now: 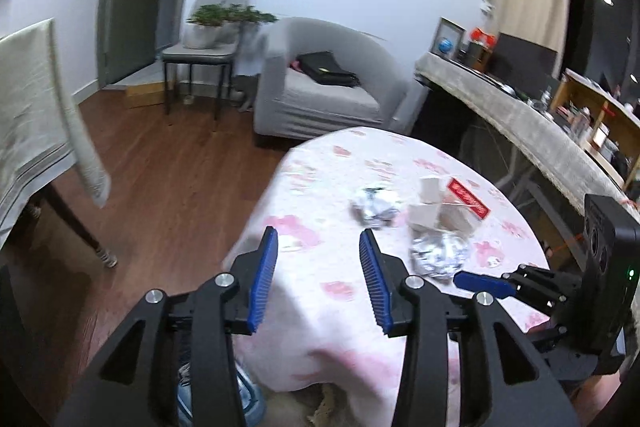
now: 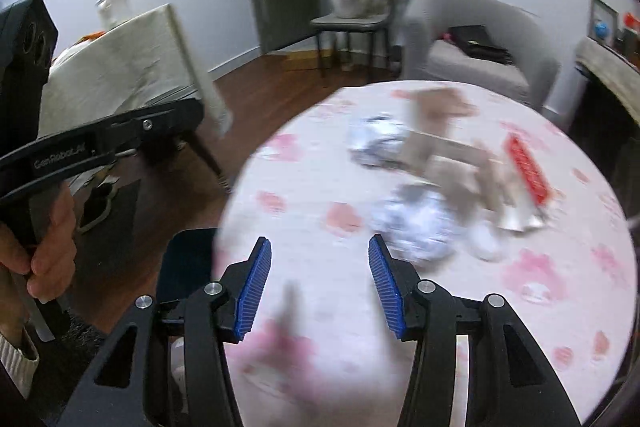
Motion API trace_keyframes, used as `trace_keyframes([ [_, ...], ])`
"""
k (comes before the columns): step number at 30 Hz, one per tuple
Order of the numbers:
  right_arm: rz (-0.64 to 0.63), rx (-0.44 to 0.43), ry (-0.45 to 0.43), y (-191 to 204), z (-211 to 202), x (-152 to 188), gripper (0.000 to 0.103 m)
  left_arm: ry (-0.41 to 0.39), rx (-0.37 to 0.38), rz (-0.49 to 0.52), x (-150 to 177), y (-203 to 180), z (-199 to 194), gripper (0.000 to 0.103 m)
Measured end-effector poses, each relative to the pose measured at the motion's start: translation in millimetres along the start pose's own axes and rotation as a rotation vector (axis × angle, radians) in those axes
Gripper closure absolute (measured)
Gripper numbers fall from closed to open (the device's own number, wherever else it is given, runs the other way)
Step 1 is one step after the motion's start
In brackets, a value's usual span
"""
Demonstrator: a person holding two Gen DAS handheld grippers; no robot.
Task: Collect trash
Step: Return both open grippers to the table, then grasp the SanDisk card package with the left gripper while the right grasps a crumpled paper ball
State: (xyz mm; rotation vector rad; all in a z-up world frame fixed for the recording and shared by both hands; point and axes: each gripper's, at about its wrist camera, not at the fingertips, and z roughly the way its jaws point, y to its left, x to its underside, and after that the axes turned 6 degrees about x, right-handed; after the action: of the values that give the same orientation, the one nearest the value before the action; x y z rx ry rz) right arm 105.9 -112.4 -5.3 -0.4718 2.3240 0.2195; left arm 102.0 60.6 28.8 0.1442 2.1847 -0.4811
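Spread blue fingers (image 1: 264, 279) of the left gripper (image 1: 318, 277) holding nothing, poised over the near edge of the table (image 1: 320, 163), likely for a clear reach at the trash. Same with the right gripper (image 2: 318, 285): wide apart, nothing pinched. Ahead on the pink floral cloth: two crumpled foil balls (image 1: 438, 253) (image 1: 374, 207), pale boxes (image 1: 438, 209) touching them, a red packet (image 1: 468, 201) beside.
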Motion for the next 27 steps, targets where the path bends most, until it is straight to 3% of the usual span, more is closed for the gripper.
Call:
trace_keyframes([
  [4,0.05,0.009,0.0,-27,-6,9,0.045,0.029,0.022,0.038,0,-21,23,0.057],
  [11,0.088,0.018,0.005,-52,-15,18,0.045,0.086,0.058,0.069,4,-46,62,0.059],
  [20,0.11,0.032,0.007,-72,-29,30,0.045,0.102,0.115,0.051,-2,-65,90,0.059],
  [27,0.129,0.041,0.015,-85,-32,37,0.045,0.131,0.107,0.043,-3,-69,110,0.063],
])
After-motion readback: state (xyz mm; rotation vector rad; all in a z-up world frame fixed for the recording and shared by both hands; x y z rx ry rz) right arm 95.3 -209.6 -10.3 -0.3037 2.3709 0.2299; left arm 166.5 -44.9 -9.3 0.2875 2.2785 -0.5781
